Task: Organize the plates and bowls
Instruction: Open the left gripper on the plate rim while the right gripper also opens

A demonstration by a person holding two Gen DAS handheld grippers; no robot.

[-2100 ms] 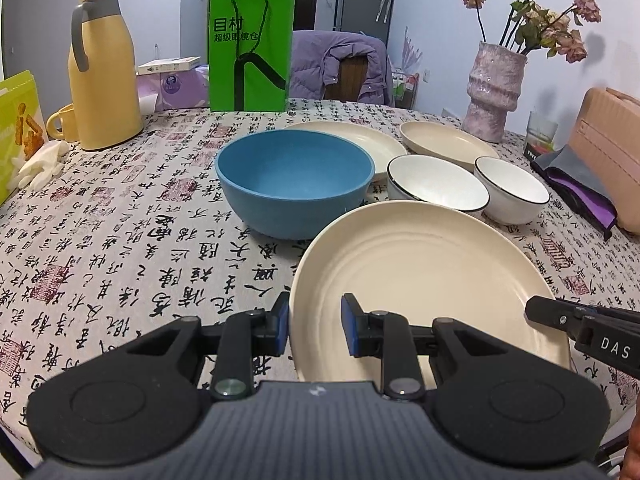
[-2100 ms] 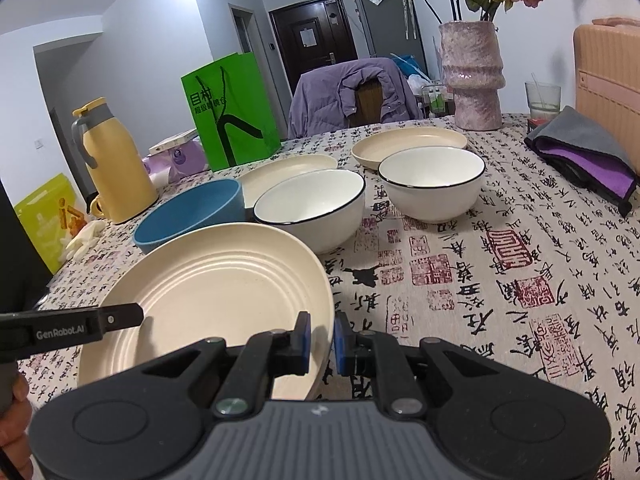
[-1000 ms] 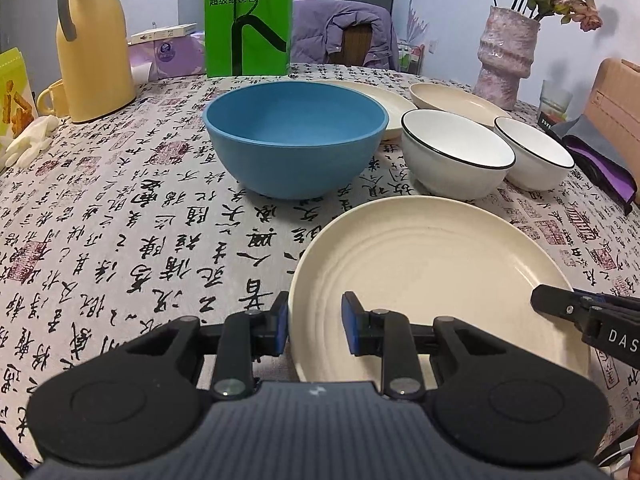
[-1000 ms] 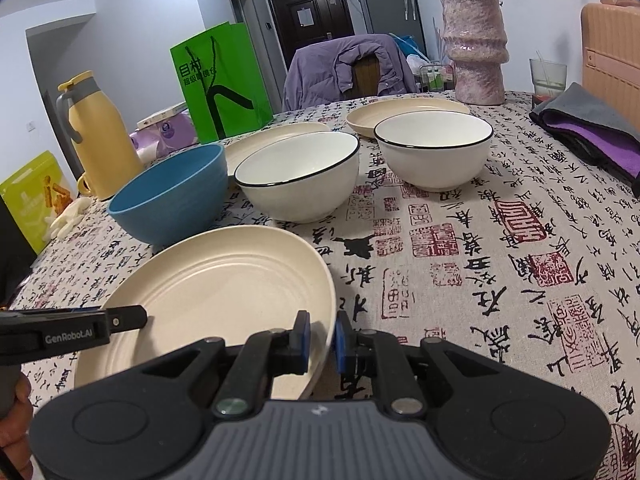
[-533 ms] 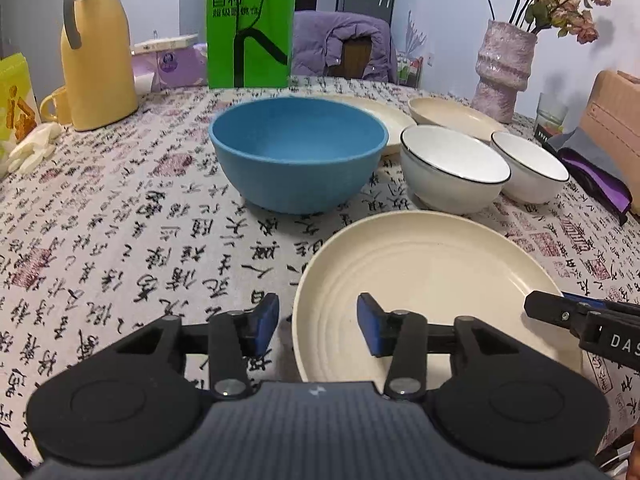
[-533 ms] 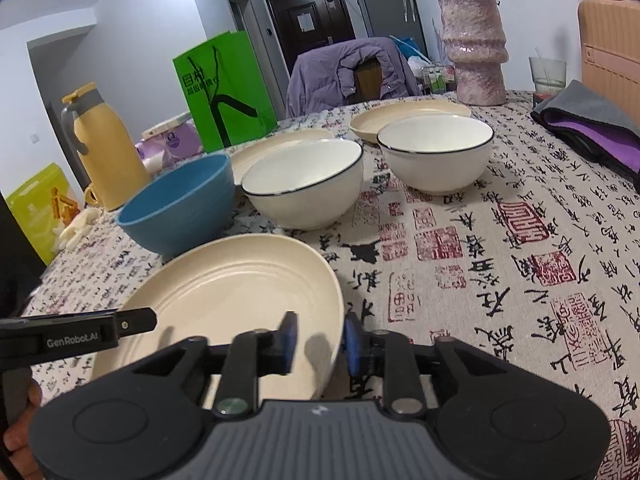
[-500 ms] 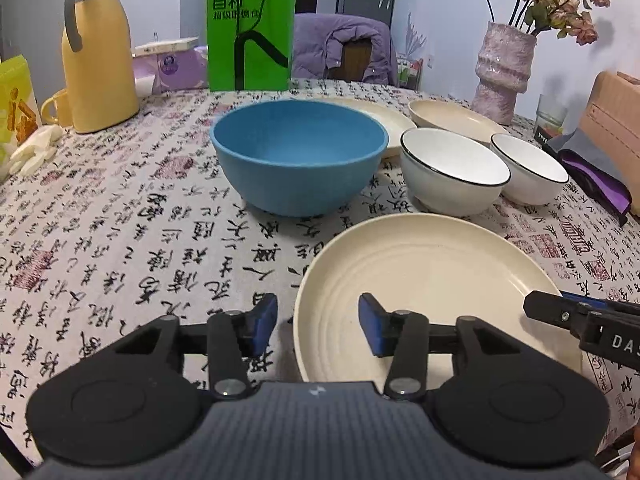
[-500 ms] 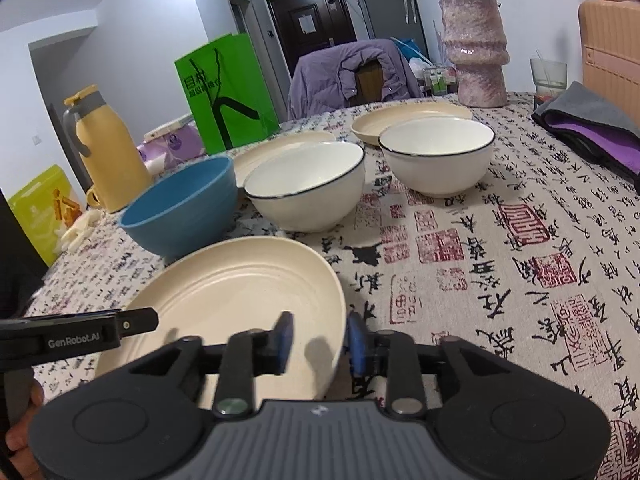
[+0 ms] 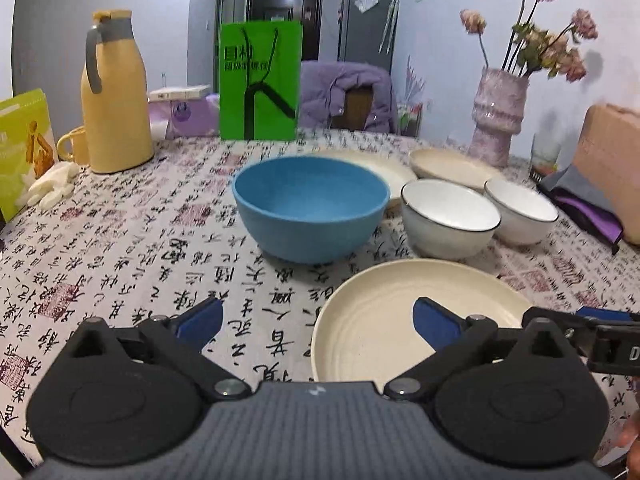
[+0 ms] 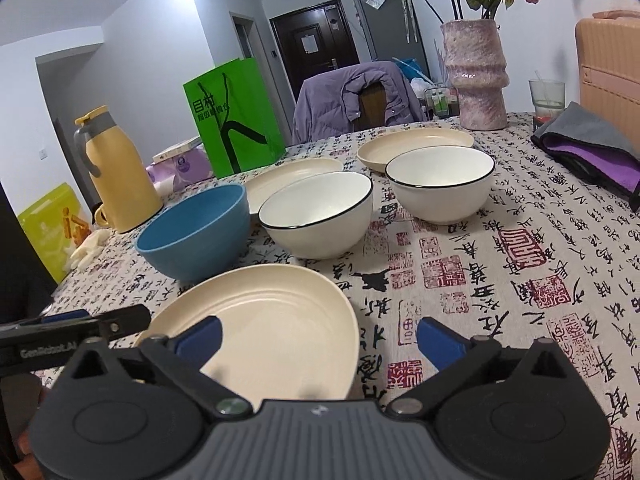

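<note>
A cream plate (image 9: 380, 312) (image 10: 272, 304) lies flat on the patterned tablecloth near the front edge. My left gripper (image 9: 316, 320) is opening wide, with the plate's left rim between its jaws and no pad touching it. My right gripper (image 10: 318, 340) is opening as well, astride the right rim without contact. Behind the plate stand a blue bowl (image 9: 312, 216) (image 10: 196, 232) and two white black-rimmed bowls (image 9: 450, 216) (image 9: 520, 212). Two more cream plates (image 10: 292, 178) (image 10: 416, 146) lie further back.
At the back left stand a yellow flask (image 9: 114, 92), a green paper bag (image 9: 260, 80) and white gloves (image 9: 52, 188). A pink vase (image 9: 498, 120), a glass (image 10: 546, 96), a folded grey-purple cloth (image 10: 592, 148) and a peach case (image 10: 608, 68) line the right side.
Both grippers were shut on opposite rims of the cream plate and have spread wide, letting it go. The plate rests on the table. The left gripper has lifted slightly.
</note>
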